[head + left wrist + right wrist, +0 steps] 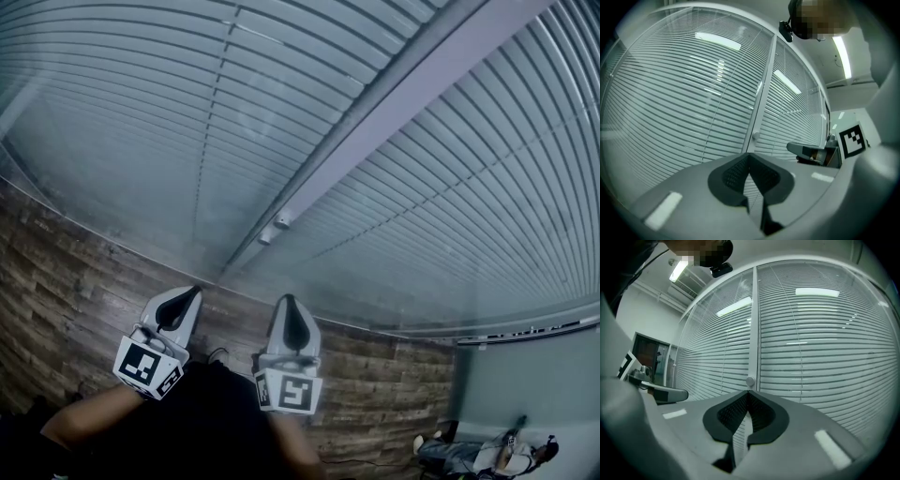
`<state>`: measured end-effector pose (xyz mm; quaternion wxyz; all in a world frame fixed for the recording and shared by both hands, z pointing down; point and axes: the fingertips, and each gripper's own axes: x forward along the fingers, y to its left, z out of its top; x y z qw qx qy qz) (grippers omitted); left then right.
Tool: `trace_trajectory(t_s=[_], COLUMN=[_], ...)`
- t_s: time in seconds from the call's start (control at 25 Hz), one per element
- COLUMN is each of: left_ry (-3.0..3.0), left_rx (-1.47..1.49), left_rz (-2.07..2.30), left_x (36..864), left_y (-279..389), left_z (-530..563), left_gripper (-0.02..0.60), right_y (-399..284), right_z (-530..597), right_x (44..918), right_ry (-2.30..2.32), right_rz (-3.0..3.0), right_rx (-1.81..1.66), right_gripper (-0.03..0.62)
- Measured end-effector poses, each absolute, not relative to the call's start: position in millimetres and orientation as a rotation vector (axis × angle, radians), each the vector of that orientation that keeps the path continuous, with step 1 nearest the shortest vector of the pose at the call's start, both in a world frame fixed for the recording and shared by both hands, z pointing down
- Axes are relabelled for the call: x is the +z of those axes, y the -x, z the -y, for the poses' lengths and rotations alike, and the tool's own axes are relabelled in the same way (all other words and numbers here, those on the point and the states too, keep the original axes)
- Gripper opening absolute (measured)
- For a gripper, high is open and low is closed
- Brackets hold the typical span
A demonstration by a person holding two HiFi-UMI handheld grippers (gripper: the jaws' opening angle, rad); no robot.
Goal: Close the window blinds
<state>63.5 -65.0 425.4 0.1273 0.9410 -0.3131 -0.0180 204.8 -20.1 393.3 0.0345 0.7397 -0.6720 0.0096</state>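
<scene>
Head view with both gripper views, read from left to right. At the far left the wood-plank floor [56, 300] meets the foot of the window. Above it the left blind panel [141, 122] hangs fully lowered, its horizontal slats covering all of the pane that shows, with pale streaks of ceiling light reflected across them.

The left gripper [192, 292] is held up on the person's left forearm [84, 417], near the window and pointing at the base of this panel. Its jaws are pressed together at the tips and nothing is between them; its marker cube [148, 367] faces the camera.

At centre a pale upright frame post [375, 122] divides the two panels. It carries a small round knob [281, 222] low down, just beyond both grippers and touched by neither.

The right gripper [286, 302] stands just beside the left one, apart from it and aimed at the post. Its jaws are likewise fully closed and empty.

To the right the right blind panel [469, 187] is also lowered, with its bottom rail [525, 330] showing at the far right
</scene>
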Motion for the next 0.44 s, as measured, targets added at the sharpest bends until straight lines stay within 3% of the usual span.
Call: trace_trajectory(t_s=[0.44], left_ry=[-2.735], left_rx=[-0.055], left_rz=[0.897], left_x=[424.5], left_y=[-71.2], left_z=[59.6], left_gripper=[0.002], right_y=[-196.5], right_z=[20.1], right_x=[386.8], right_ry=[-2.231], right_rz=[2.070], right_rx=[-0.022], right_gripper=[0.000])
